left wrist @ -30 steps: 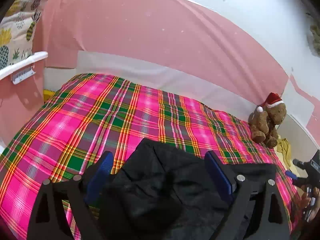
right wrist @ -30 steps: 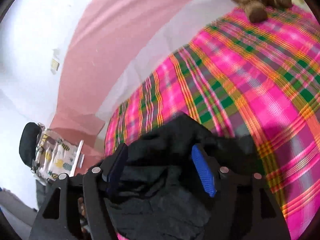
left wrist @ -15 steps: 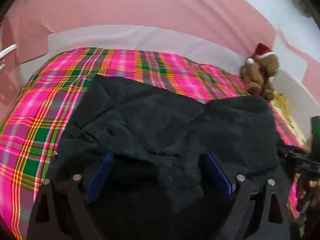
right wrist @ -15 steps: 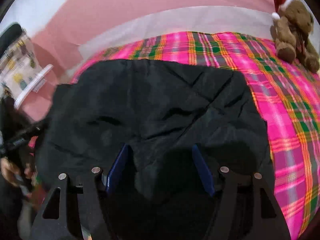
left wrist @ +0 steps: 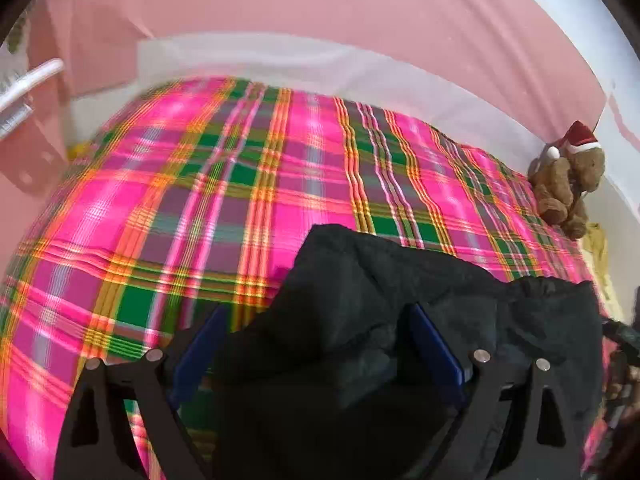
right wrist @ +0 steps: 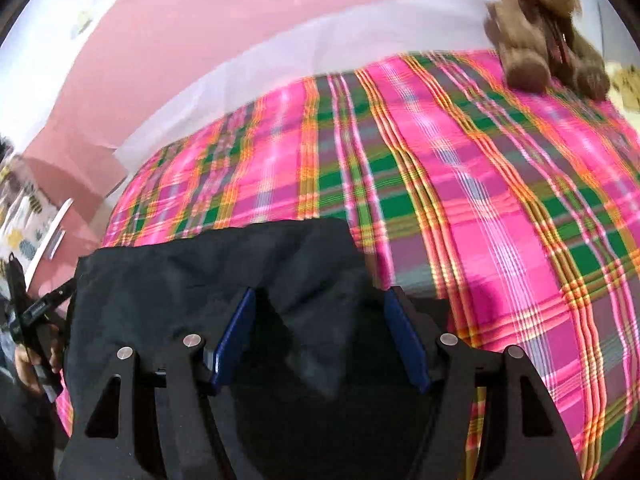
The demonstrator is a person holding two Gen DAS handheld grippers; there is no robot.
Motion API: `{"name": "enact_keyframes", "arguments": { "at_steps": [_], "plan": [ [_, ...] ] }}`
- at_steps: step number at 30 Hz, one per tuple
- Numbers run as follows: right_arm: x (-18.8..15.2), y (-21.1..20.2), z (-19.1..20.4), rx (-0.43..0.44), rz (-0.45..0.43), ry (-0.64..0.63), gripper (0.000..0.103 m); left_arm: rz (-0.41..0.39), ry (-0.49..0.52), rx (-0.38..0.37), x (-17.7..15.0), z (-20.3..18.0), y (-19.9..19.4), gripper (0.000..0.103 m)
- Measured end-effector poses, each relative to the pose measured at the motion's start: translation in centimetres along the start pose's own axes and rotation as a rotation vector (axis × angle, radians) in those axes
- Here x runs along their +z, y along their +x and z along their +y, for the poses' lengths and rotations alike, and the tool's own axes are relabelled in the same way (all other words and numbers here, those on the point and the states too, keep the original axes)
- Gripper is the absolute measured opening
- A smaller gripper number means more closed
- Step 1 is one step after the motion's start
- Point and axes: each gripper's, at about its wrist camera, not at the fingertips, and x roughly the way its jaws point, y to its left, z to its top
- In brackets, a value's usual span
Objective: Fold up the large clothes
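Observation:
A large black garment (left wrist: 400,272) lies bunched at the near edge of a bed with a pink plaid cover (left wrist: 240,180). My left gripper (left wrist: 316,320) has its blue pads set wide, and a thick wad of the black fabric fills the gap between them. In the right wrist view the same garment (right wrist: 200,280) spreads leftwards from my right gripper (right wrist: 322,296), whose pads also stand wide with a fold of fabric between them. The garment's lower part is hidden under both grippers.
A brown teddy bear with a red Santa hat (left wrist: 568,184) sits at the bed's far right corner (right wrist: 540,20). A pink and white wall runs behind the bed. A white rail (left wrist: 28,84) and a pineapple-print cushion (right wrist: 24,220) stand at the left.
Half a second ago the garment was flung far out across the bed. It has come back into a bunch near both grippers, and more of the plaid cover shows.

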Motion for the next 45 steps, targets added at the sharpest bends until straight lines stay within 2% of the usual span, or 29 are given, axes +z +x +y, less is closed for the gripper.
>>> {"name": "enact_keyframes", "arguments": {
  "at_steps": [1, 3, 4, 5, 6, 9, 12, 16, 20, 23, 26, 28, 31, 34, 37, 40, 41, 43, 45],
  "plan": [
    [0.3, 0.6, -0.5, 0.031, 0.028, 0.011, 0.067, 0.0, 0.006, -0.021, 0.0, -0.1, 0.3, 0.093],
    [0.5, 1.1, -0.9, 0.066, 0.061, 0.038, 0.067, -0.028, 0.052, -0.03, -0.3, -0.9, 0.1, 0.068],
    [0.6, 1.0, -0.7, 0.085, 0.062, 0.037, 0.064, -0.04, 0.088, 0.007, -0.5, -1.6, 0.2, 0.066],
    [0.6, 0.7, -0.3, 0.095, 0.041, 0.021, 0.044, -0.053, 0.108, 0.035, -0.6, -2.1, 0.4, 0.055],
    [0.7, 0.5, 0.2, 0.06, 0.02, 0.002, 0.023, -0.065, 0.121, 0.061, -0.6, -2.4, 0.7, 0.047],
    [1.1, 1.0, 1.1, -0.024, -0.004, -0.032, 0.015, -0.088, 0.082, 0.106, -0.1, -1.6, 1.7, 0.042],
    [1.5, 3.6, 1.2, -0.114, 0.024, -0.048, 0.015, -0.06, 0.041, 0.135, -0.4, -0.6, 3.8, 0.042],
    [0.8, 7.5, 1.5, -0.206, 0.081, -0.1, 0.015, -0.048, 0.041, 0.169, -1.0, -0.6, 5.6, 0.042],
    [0.5, 8.3, 1.4, -0.258, 0.096, -0.116, 0.018, -0.018, 0.045, 0.192, -0.5, -1.0, 6.3, 0.045],
    [0.5, 7.3, 1.7, -0.279, 0.086, -0.129, 0.02, -0.026, 0.042, 0.174, -0.1, -1.0, 5.0, 0.049],
    [0.8, 5.0, 1.8, -0.275, 0.037, -0.105, 0.025, -0.052, 0.028, 0.161, 0.4, -0.6, 3.1, 0.059],
    [1.1, 3.1, 1.9, -0.265, -0.005, -0.089, 0.026, -0.078, 0.028, 0.162, 0.8, -0.3, 1.8, 0.06],
    [1.4, -1.0, 3.1, -0.23, -0.107, -0.092, 0.039, -0.131, 0.026, 0.16, 1.3, -0.3, -0.8, 0.063],
    [0.3, -4.4, 5.3, -0.146, -0.188, -0.102, 0.044, -0.205, 0.034, 0.091, 0.3, -1.4, -4.2, 0.064],
    [-2.3, -5.1, 8.2, -0.065, -0.183, -0.167, 0.045, -0.23, 0.105, -0.046, -2.2, -4.3, -6.0, 0.075],
    [-5.2, -2.6, 11.0, -0.003, -0.094, -0.235, 0.045, -0.165, 0.182, -0.119, -4.3, -7.3, -4.0, 0.075],
    [-5.8, -0.7, 11.8, -0.014, -0.05, -0.259, 0.045, -0.132, 0.194, -0.114, -4.6, -8.0, -2.7, 0.075],
    [-6.0, 1.1, 12.1, -0.064, -0.055, -0.29, 0.046, -0.097, 0.206, -0.081, -5.0, -8.6, -0.4, 0.076],
    [-4.7, 3.0, 12.0, -0.11, -0.044, -0.285, 0.046, -0.115, 0.205, -0.046, -4.8, -8.5, 1.3, 0.076]
  ]
}}
